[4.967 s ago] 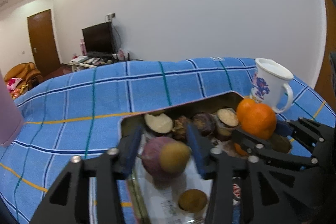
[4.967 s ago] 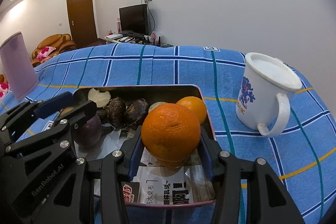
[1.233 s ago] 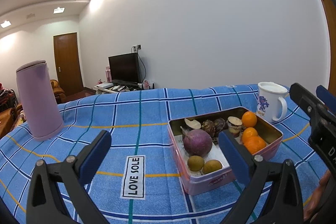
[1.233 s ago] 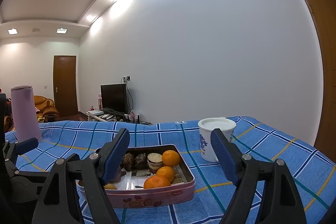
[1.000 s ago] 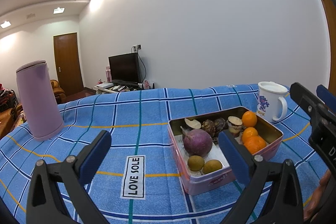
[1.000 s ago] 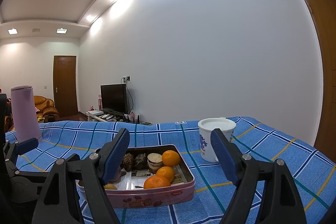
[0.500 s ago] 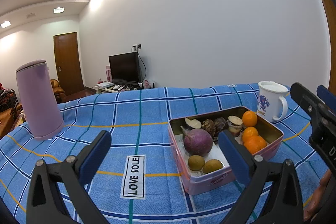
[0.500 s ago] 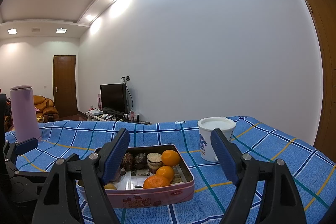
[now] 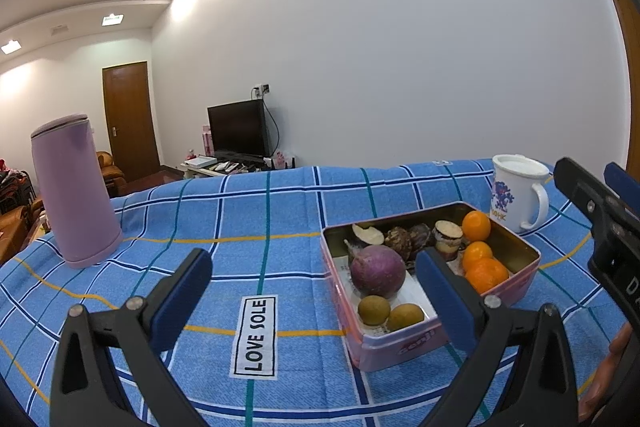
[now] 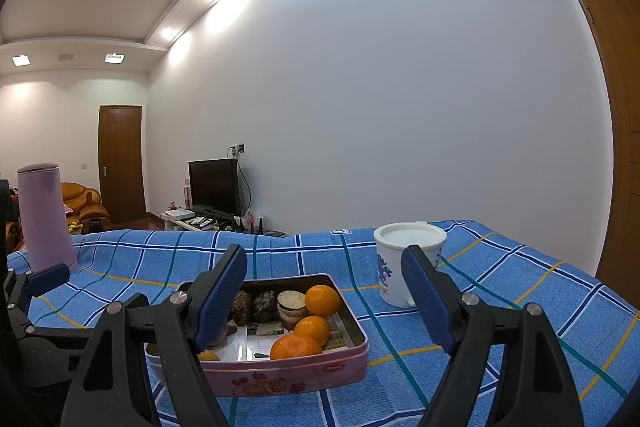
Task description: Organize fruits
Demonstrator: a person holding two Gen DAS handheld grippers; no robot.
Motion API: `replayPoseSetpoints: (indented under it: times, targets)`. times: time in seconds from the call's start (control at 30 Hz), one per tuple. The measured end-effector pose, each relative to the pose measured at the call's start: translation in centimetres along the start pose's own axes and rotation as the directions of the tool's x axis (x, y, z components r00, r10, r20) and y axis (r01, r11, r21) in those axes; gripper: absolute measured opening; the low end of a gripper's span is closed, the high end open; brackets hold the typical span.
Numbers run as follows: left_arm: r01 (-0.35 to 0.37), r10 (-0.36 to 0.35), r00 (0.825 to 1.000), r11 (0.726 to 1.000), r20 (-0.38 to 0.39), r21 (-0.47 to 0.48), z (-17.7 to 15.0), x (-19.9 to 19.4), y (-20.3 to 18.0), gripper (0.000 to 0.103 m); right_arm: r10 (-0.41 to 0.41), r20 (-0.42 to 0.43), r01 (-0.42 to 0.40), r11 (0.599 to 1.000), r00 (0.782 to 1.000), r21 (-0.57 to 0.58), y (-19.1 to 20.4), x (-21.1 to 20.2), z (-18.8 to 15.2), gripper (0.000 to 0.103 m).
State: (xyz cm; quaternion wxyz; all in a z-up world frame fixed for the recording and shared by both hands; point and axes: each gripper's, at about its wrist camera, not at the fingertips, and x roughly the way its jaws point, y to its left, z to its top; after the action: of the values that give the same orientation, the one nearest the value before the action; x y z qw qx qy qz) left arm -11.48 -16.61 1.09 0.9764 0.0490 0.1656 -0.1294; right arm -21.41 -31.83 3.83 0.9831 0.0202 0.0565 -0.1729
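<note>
A shallow pink rectangular metal tin (image 9: pixel 404 345) sits on the blue checked tablecloth (image 9: pixel 248 219), right of centre in your left wrist view, and holds the fruit. Along its right side lie three round oranges (image 9: pixel 486 273) in a row. At its near end two small brown-green round fruits (image 9: pixel 374 310) lie side by side, just in front of a large purple round root (image 9: pixel 377 275). Several dark, knobbly pieces (image 9: pixel 400 237) crowd the far end; what they are is hard to tell.

Your left gripper (image 9: pixel 314 297) stands wide with nothing between its blue pads; open cloth lies ahead of it, and the right pad overlaps the tin's middle in the picture. Your right gripper (image 10: pixel 324 301) is likewise spread wide and empty, short of the tin's near wall, its left finger hiding the tin's left end.

A white ceramic mug with a blue print (image 9: pixel 516 197) stands just beyond the tin's far right corner. A tall lilac kettle (image 9: pixel 74 187) stands well apart at far left. A white "LOVE SOLE" cloth label (image 9: pixel 256 337) lies between your left fingers.
</note>
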Motion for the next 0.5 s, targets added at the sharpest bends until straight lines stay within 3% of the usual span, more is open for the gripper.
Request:
replayPoseSetpoints:
  times: [0.5]
  targets:
    - [-0.006, 0.006, 1.0, 1.0, -0.008, -0.001, 0.04, 0.05, -0.18, 0.103, -0.001, -0.002, 0.001, 1.0, 1.0, 0.0, 0.06, -0.02, 0.02, 0.081]
